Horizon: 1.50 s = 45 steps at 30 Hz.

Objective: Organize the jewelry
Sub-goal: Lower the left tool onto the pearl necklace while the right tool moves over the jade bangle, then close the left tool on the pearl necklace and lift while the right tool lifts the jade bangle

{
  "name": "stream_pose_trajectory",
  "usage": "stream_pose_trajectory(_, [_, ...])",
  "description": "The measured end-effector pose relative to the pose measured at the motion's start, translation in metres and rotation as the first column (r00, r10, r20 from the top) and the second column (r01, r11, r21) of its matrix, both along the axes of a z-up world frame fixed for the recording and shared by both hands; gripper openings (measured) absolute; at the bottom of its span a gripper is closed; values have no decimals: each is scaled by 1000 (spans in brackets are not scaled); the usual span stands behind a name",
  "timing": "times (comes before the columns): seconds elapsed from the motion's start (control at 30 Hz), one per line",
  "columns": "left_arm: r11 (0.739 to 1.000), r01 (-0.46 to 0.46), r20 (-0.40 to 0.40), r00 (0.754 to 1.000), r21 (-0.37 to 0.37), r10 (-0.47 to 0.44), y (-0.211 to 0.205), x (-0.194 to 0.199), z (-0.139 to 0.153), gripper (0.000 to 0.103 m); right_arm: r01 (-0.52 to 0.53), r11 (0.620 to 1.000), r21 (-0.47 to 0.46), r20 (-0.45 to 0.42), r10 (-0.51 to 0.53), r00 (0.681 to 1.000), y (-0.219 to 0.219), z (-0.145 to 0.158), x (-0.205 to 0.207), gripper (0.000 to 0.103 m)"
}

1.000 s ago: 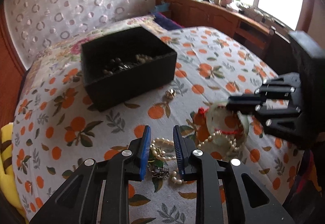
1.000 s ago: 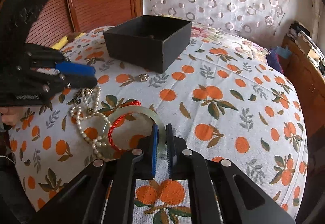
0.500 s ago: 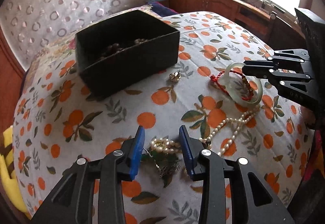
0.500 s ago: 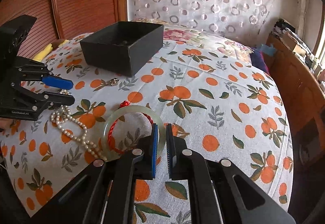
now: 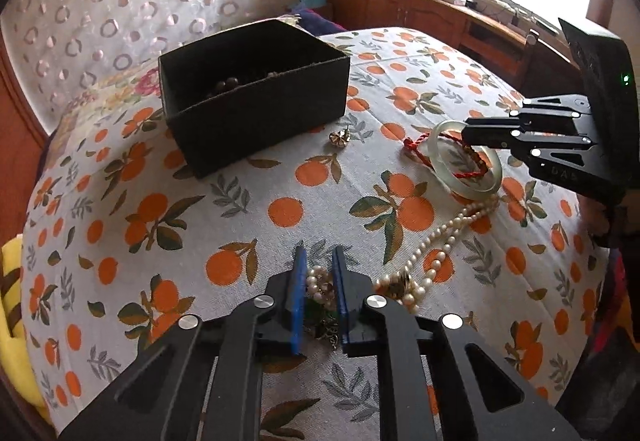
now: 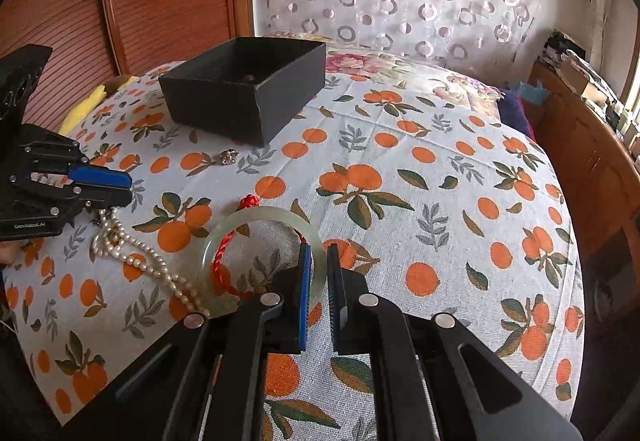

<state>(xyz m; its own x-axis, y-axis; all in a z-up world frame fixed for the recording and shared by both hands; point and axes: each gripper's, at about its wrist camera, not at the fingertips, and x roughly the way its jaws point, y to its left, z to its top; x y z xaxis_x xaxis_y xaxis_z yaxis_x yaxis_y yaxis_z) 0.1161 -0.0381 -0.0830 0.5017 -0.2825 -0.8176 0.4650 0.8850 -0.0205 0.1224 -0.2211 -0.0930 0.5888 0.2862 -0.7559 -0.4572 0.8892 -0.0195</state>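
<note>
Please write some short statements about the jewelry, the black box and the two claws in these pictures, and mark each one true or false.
1. The right claw grips the pale green bangle. True.
2. The black box is empty. False: dark beads lie inside it.
3. The left claw is closed on a bunch of pearls. True; its jaws have just been closing.
4. The red cord lies inside the box. False: it lies on the cloth, through the bangle.
5. A small gold ornament lies on the cloth near the box. True.
</note>
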Motion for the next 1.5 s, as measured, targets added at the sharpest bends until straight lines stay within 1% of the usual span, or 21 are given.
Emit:
stream_pose_trajectory(0.03, [1000, -4, 1, 1000, -8, 4, 2, -1, 0, 4, 0, 1000, -1, 0, 0, 1000, 0, 0, 0, 9])
stream_pose_trajectory(0.1, [1000, -21, 14, 1000, -23, 21, 5, -1, 5, 4, 0, 1000, -2, 1, 0, 1000, 0, 0, 0, 9])
stream_pose_trajectory(0.3, [996, -47, 81, 995, -73, 53, 12, -4, 33, 4, 0, 1000, -1, 0, 0, 1000, 1, 1, 0, 9])
stream_pose_trajectory(0.43, [993, -60, 133, 988, -105, 74, 14, -5, 56, 4, -3, 1000, 0, 8, 3, 1000, 1, 2, -1, 9])
stream_pose_trajectory(0.53, [990, -73, 169, 981, -117, 93, 14, -3, 70, 4, -18, 999, 31, -3, 18, 1000, -1, 2, -1, 9])
stream_pose_trajectory(0.6, [989, -80, 189, 977, -122, 102, 13, -1, 78, 4, -28, 999, 31, 3, 28, 1000, 1, 4, -2, 9])
stream_pose_trajectory(0.73, [986, -94, 234, 964, -135, 124, 14, 1, 97, 4, -48, 998, 47, 48, 46, 998, 5, 23, -9, 9])
stream_pose_trajectory(1.0, [982, -93, 295, 945, -163, 139, 13, 4, 126, 4, -80, 995, 62, 130, 72, 989, 11, 64, -13, 9])
stream_pose_trajectory(1.33, [982, -100, 351, 924, -163, 153, 11, 20, 161, 4, -73, 995, 62, 185, 61, 981, 19, 90, 3, 9])
stream_pose_trajectory(1.5, [981, -116, 373, 913, -155, 167, 13, 30, 174, 4, -73, 995, 71, 205, 57, 977, 24, 102, 16, 9])
